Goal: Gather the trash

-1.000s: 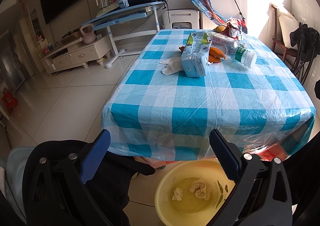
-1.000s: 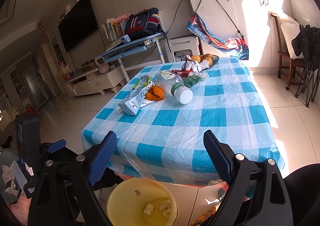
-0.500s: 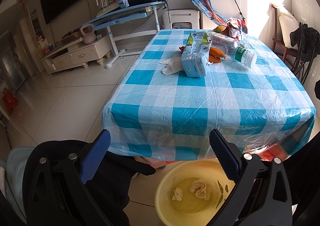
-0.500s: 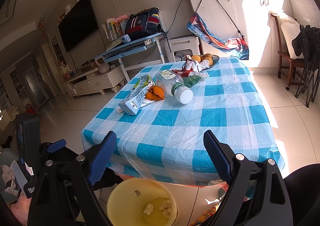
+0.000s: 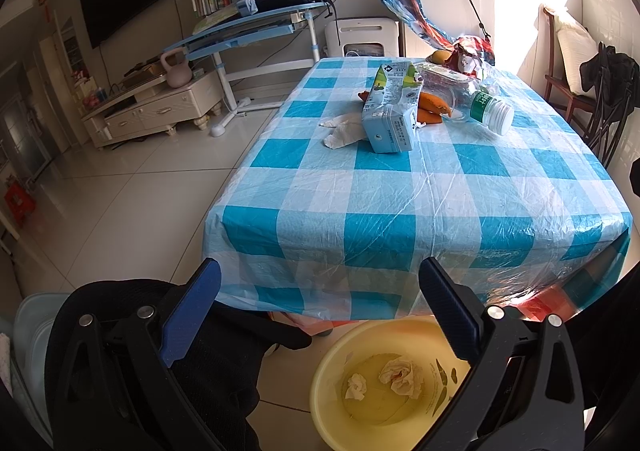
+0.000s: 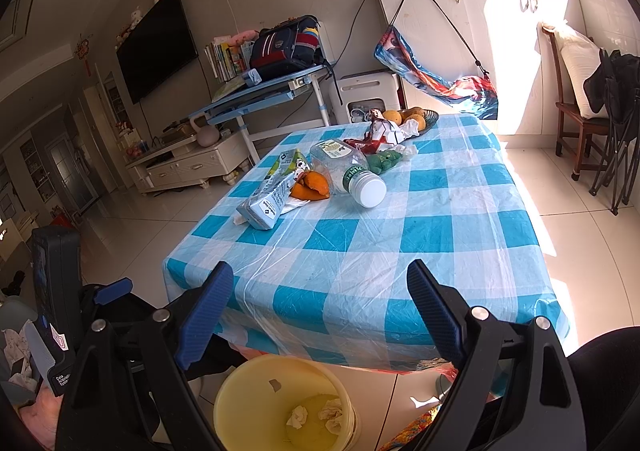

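Note:
Trash lies at the far half of the blue-checked table [image 5: 400, 187]: a milk carton [image 5: 390, 107] on its side, orange peel [image 5: 432, 107], a crumpled tissue [image 5: 344, 129], a clear plastic bottle [image 5: 476, 101] with a white cap, and a red wrapper [image 6: 378, 133]. On the floor at the table's near edge stands a yellow bucket [image 5: 328, 383] holding two crumpled tissues [image 5: 400, 375]. My left gripper [image 5: 320, 287] is open and empty above the bucket. My right gripper [image 6: 320, 287] is open too, with nothing between its fingers, short of the table's near edge.
A fruit bowl [image 6: 420, 117] with oranges sits at the table's far end. A black chair back [image 5: 120, 331] is at lower left. A wooden chair [image 6: 576, 119] with a pillow and a folded black chair stand to the right. A blue desk [image 5: 248, 31] and TV cabinet [image 5: 156, 107] are beyond.

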The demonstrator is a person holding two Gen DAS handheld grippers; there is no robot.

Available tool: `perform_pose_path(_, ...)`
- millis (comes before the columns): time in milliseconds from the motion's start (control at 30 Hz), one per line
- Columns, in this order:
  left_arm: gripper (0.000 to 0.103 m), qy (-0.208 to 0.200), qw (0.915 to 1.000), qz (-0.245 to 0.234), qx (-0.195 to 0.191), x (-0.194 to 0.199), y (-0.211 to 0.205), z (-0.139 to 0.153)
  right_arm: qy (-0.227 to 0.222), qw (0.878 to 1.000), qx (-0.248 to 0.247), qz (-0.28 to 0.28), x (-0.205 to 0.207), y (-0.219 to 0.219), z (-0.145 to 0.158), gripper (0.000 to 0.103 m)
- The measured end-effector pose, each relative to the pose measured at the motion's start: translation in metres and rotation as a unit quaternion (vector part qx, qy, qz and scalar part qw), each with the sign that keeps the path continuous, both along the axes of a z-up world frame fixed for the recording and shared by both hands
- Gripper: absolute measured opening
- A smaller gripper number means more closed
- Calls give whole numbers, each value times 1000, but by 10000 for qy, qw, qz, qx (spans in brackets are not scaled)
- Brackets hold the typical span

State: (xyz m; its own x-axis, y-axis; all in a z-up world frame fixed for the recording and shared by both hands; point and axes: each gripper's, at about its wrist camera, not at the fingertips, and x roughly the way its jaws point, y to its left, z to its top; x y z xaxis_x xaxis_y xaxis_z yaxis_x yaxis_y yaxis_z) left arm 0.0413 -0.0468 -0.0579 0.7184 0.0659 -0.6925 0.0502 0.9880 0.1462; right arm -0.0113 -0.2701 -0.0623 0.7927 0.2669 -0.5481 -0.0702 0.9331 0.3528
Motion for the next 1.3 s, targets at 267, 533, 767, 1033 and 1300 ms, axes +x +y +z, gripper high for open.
perform_pose_path(267, 96, 1, 10000, 0, 10, -1, 2, -1, -4, 10000, -2, -1, 0, 0, 0, 85)
perform_pose_path(533, 96, -6, 10000, 2, 5, -1, 2, 0, 0, 10000, -7, 2, 0, 0, 0, 85)
perform_pose_path(767, 96, -7, 10000, 1, 11, -1, 4, -1, -4, 10000, -6, 0, 0, 0, 0, 85)
perform_pose_path(1033, 96, -3, 10000, 4, 15, -1, 3, -1, -4, 10000, -3, -2, 0, 0, 0, 85)
perform_pose_path(1300, 96, 2, 10000, 5, 17, -1, 4, 0, -7, 10000, -5, -4, 0, 0, 0, 85)
